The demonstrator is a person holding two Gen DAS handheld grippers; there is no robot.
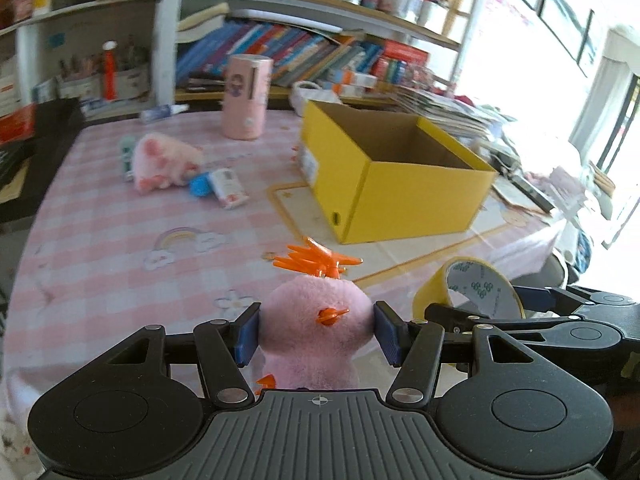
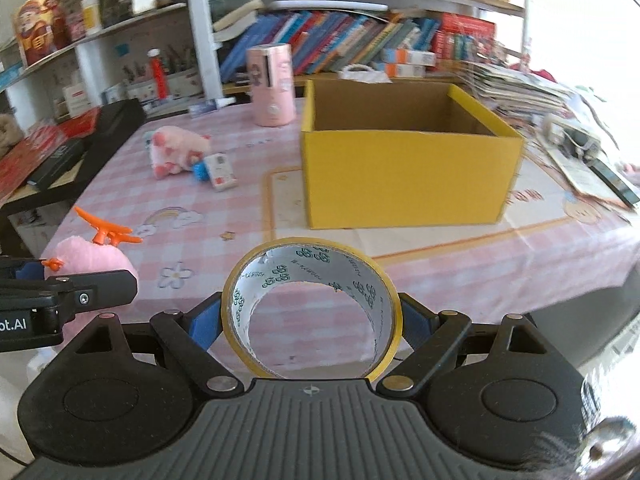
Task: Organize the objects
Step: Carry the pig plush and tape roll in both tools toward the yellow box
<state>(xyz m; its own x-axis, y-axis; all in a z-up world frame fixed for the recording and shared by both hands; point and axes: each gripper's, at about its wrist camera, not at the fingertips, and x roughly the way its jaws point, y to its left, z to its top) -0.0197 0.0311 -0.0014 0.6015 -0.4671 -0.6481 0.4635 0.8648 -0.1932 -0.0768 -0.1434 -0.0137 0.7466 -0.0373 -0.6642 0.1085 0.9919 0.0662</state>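
My left gripper (image 1: 317,334) is shut on a pink plush toy (image 1: 316,332) with orange plastic spikes on top, held above the near part of the table. My right gripper (image 2: 311,326) is shut on a roll of yellow tape (image 2: 312,308), its blue pads pressing both sides of the ring. The tape roll (image 1: 468,292) shows to the right in the left wrist view, and the pink plush toy (image 2: 92,260) shows to the left in the right wrist view. An open yellow cardboard box (image 2: 408,176) stands ahead on the pink checked tablecloth (image 2: 192,236); its inside looks bare.
A pink plush pig (image 1: 160,160), a blue object (image 1: 199,186) and a small white packet (image 1: 230,188) lie at the table's left rear. A pink cylinder (image 1: 246,98) stands behind them. Bookshelves (image 1: 304,48) fill the back; papers (image 2: 520,88) pile up at the right.
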